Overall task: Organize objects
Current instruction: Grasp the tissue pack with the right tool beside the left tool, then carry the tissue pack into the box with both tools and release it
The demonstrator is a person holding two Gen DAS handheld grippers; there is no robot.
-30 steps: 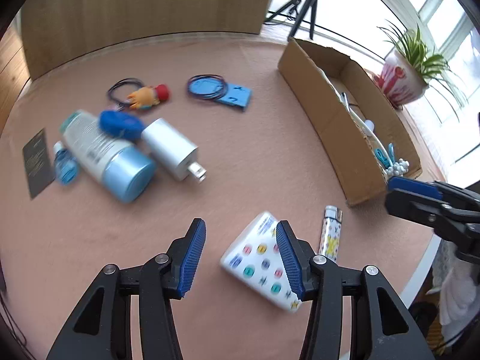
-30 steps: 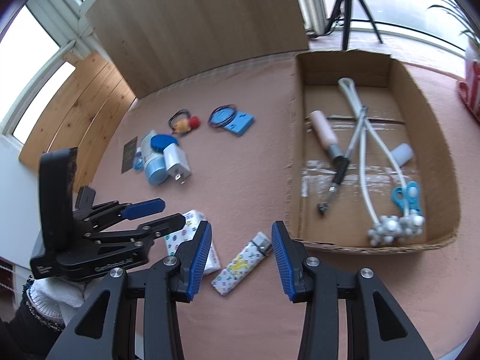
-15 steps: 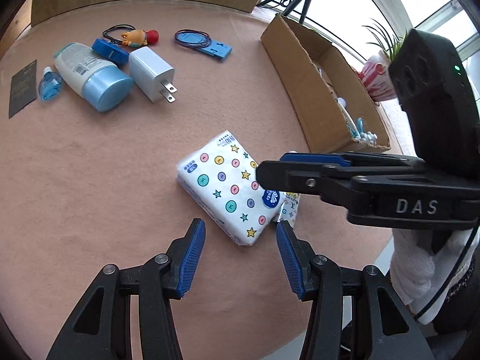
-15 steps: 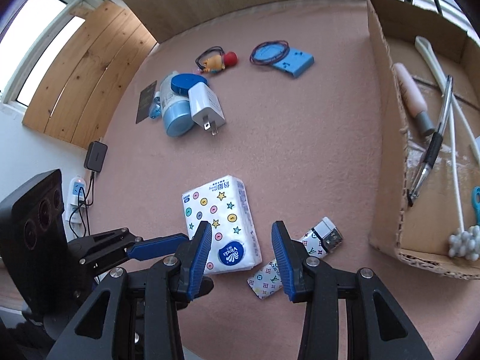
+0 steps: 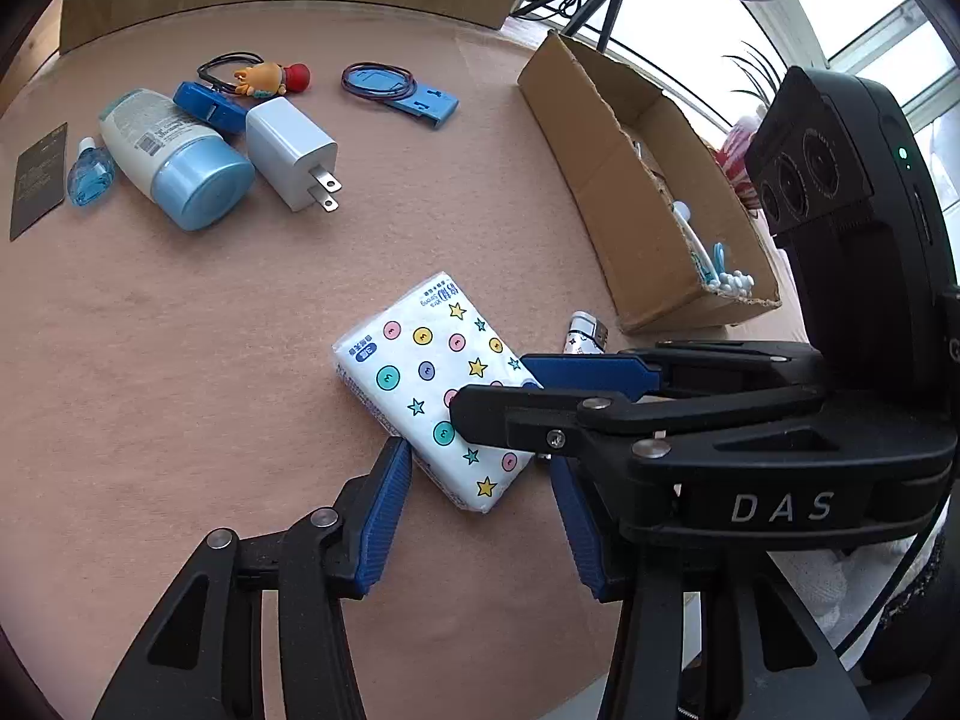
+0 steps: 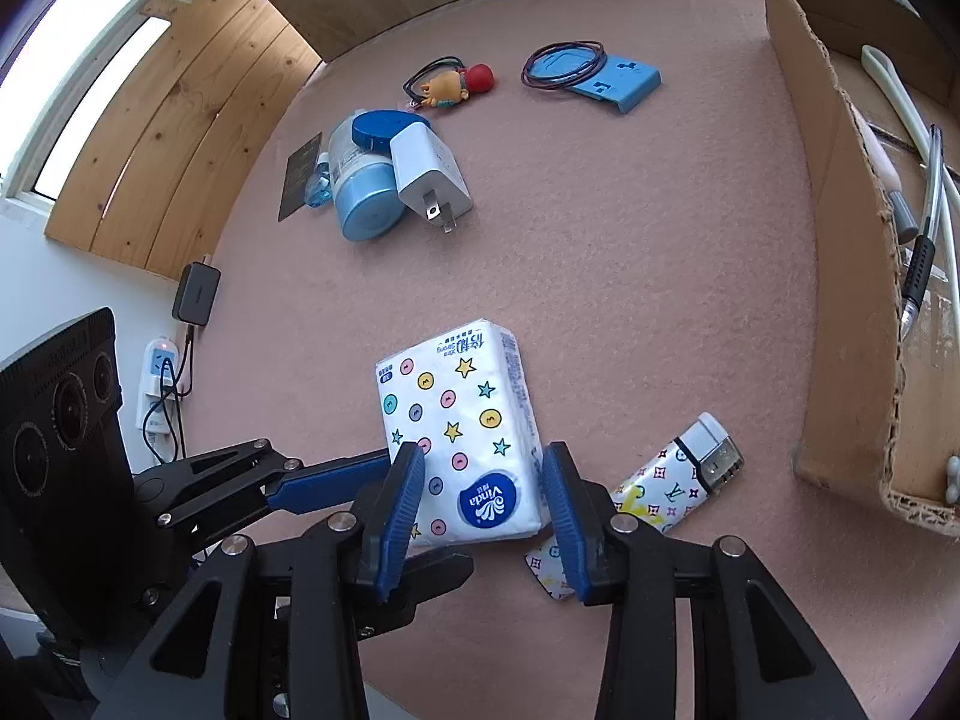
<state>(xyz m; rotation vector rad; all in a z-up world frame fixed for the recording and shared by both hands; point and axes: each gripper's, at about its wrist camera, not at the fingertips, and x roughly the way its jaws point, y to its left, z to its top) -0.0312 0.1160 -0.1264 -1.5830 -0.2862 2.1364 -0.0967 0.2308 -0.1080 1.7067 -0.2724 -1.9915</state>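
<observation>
Over the tissue pack (image 6: 462,432), both grippers (image 6: 480,498) (image 5: 480,510) straddle it, jaws apart.

Wood-panelled wall (image 6: 180,138), bright windows (image 5: 864,18)

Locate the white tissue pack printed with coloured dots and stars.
The white tissue pack lies flat on the pink table mat, near its front edge, between the right gripper's open fingers in the right wrist view, with the patterned lighter just right of it.
</observation>
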